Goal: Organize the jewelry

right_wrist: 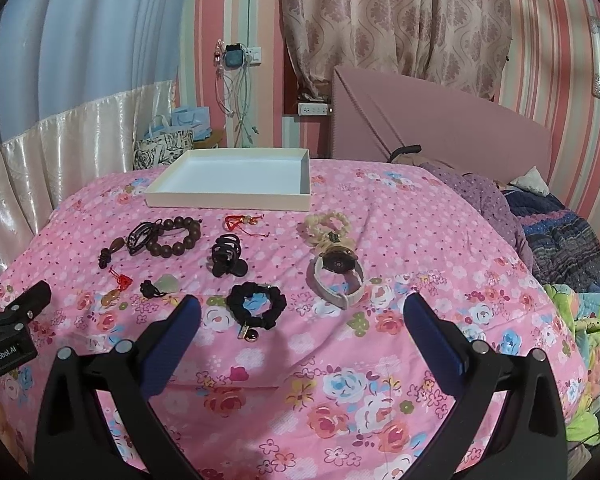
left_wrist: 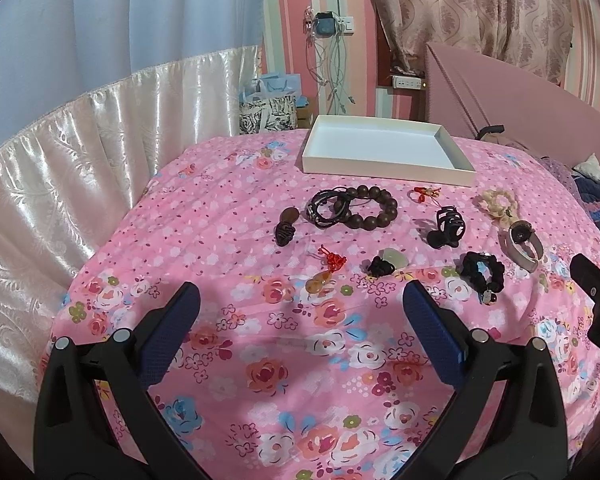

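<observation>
Both the left tongs (left_wrist: pixel 302 300) and right tongs (right_wrist: pixel 302 312) are wide apart, holding nothing. The jewelry, like the brown bead bracelet (left_wrist: pixel 370 208), lies mid-picture on the pink bed (left_wrist: pixel 260 360), below the white tray (left_wrist: pixel 384 170).

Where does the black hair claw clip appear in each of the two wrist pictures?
Left wrist view: the black plastic hair claw clip lies right of centre on the pink floral bedspread, right of the brown wooden bead bracelet.
Right wrist view: the clip lies left of centre, again right of that bracelet.
Shared landmark: the empty white shallow tray lies beyond it in both.
</observation>
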Demonstrator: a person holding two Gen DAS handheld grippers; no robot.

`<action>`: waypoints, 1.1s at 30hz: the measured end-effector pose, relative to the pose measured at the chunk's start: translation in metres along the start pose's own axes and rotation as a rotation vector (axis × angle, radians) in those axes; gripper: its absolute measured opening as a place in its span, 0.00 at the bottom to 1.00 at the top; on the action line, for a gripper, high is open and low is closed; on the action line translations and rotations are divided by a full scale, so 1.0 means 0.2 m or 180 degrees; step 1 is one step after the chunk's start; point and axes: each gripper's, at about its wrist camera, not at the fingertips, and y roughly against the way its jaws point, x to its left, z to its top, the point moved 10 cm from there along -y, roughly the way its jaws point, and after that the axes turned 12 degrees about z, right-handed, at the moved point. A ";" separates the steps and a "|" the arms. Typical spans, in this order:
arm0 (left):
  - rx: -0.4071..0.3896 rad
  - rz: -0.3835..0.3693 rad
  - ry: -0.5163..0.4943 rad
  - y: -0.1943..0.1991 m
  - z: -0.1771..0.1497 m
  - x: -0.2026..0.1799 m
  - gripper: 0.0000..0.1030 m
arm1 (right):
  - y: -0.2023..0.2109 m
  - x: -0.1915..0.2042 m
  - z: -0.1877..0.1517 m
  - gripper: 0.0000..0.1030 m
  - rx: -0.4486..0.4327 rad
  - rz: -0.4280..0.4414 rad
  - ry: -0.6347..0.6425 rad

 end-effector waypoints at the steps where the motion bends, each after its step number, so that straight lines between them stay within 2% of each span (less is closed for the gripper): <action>1: -0.0005 0.0005 0.0000 0.00 0.00 0.00 0.97 | 0.00 0.00 0.00 0.98 0.0004 0.0001 -0.0004; 33: 0.0000 0.0030 0.0016 -0.02 -0.01 0.02 0.97 | -0.03 0.01 -0.03 0.98 0.0020 0.0021 -0.0019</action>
